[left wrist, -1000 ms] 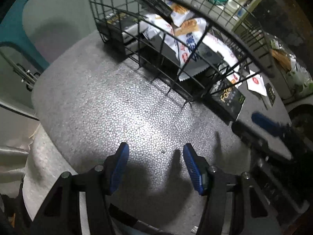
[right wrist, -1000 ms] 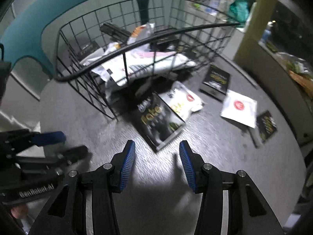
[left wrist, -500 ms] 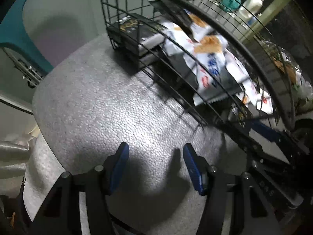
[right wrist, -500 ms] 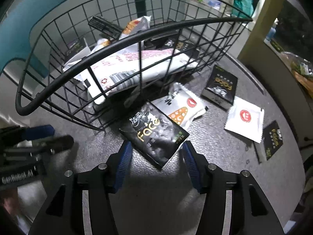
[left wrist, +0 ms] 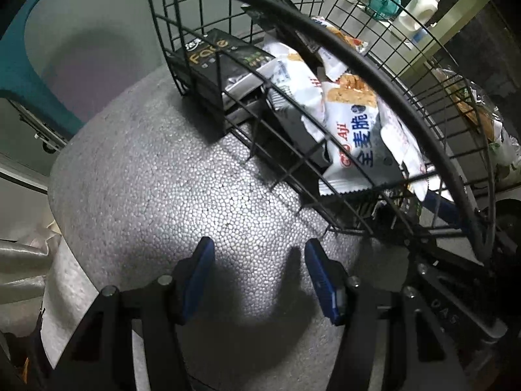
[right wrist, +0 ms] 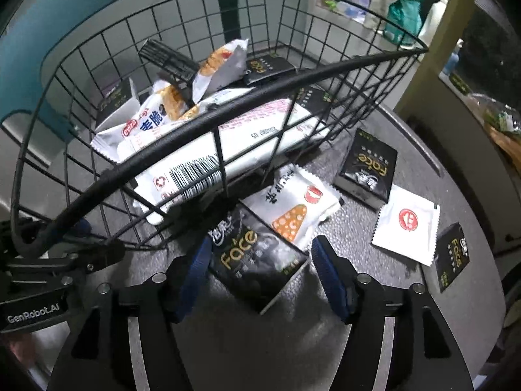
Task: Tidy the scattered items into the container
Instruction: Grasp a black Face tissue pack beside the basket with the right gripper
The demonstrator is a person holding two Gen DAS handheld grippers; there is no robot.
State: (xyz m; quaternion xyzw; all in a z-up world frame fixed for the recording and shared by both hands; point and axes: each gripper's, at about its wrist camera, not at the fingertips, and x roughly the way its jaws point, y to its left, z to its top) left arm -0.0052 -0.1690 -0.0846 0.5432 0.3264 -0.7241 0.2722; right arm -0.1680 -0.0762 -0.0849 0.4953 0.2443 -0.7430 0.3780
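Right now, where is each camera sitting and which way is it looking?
Left wrist view: sits on the left gripper, looks along its open blue fingers over bare foam table toward the wire basket; the right gripper's dark body shows at the lower right.
Right wrist view: sits on the right gripper, looks down at a black Face box between its open fingers; the left gripper shows at the left edge.
Both see the basket and the snack packets inside.

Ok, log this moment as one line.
right gripper: open, fingers straddling black Face box | left gripper: open, over bare foam | wire basket: partly filled | loose: five items
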